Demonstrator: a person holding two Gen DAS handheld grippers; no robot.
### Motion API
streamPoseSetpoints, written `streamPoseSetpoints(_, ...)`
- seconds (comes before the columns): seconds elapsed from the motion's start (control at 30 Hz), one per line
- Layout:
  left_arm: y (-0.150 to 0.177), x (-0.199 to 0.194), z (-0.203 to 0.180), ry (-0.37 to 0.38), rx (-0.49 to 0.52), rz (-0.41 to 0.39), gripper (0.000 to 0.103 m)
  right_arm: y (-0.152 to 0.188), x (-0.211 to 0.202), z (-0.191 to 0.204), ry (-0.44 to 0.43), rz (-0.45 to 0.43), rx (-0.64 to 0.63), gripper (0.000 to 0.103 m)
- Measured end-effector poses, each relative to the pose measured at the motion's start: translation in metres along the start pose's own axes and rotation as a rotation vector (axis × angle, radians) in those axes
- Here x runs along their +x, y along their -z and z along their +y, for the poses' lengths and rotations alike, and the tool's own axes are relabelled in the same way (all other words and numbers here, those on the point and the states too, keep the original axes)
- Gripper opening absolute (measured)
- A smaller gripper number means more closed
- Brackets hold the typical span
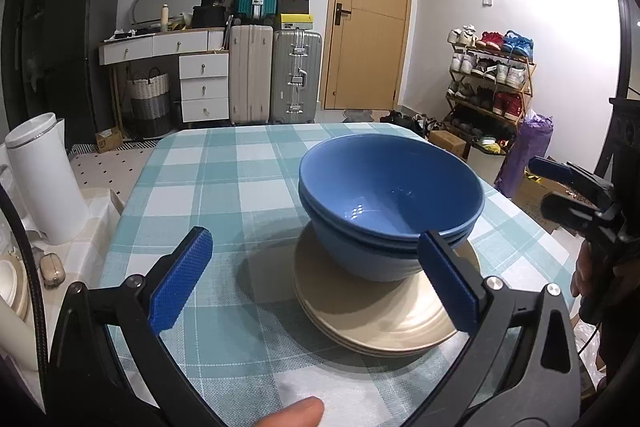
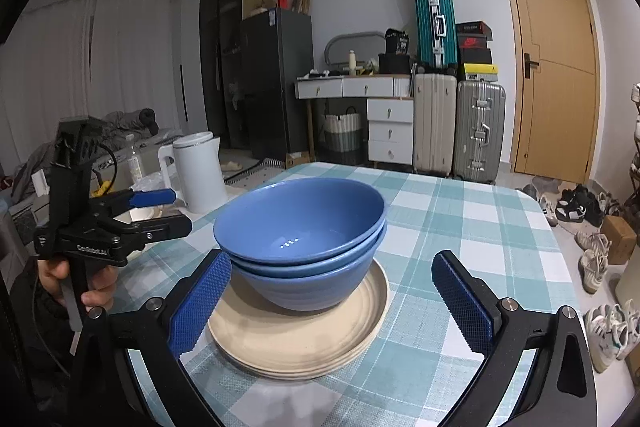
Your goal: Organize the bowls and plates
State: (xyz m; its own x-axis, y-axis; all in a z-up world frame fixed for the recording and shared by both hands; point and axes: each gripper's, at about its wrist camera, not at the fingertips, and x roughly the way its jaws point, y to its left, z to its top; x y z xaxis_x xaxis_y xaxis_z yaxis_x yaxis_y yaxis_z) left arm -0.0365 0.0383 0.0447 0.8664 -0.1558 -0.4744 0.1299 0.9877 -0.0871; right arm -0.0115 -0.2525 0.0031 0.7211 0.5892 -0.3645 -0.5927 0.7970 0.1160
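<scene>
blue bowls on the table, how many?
2. Both nested: top bowl sits inside the lower bowl, on the beige plate stack. No others visible.

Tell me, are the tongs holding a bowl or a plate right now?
No, nothing is held. The left tongs and right tongs both stand wide open, and the blue bowls rest stacked on the cream plates, untouched.

Nested blue bowls [image 1: 390, 195] on stacked beige plates [image 1: 384, 311], checked tablecloth [image 1: 224, 179], wide-open left hand-held gripper [image 1: 316, 283]
</scene>
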Motion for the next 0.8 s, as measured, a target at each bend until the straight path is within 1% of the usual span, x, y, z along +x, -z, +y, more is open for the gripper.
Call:
streamPoseSetpoints(0.17,0.010,0.000,0.003,0.013,0.020,-0.023,0.102,0.011,-0.006,0.004,-0.007,-0.029,-0.039,0.102)
streamPoseSetpoints(0.37,0.020,0.011,0.009,0.038,0.014,-0.037,0.102,0.026,0.003,0.008,-0.034,-0.016,-0.053,0.102)
streamPoseSetpoints(0.43,0.025,0.014,0.012,0.049,0.015,-0.038,0.102,0.029,0.005,0.010,-0.029,-0.012,-0.058,0.102)
streamPoseSetpoints(0.7,0.036,0.031,0.014,0.057,0.025,-0.029,0.102,0.037,0.006,0.005,-0.018,-0.046,-0.043,0.102)
streamPoseSetpoints(0.8,0.037,0.035,0.013,0.057,0.034,-0.022,0.102,0.038,0.006,0.001,-0.031,-0.064,-0.028,0.102)
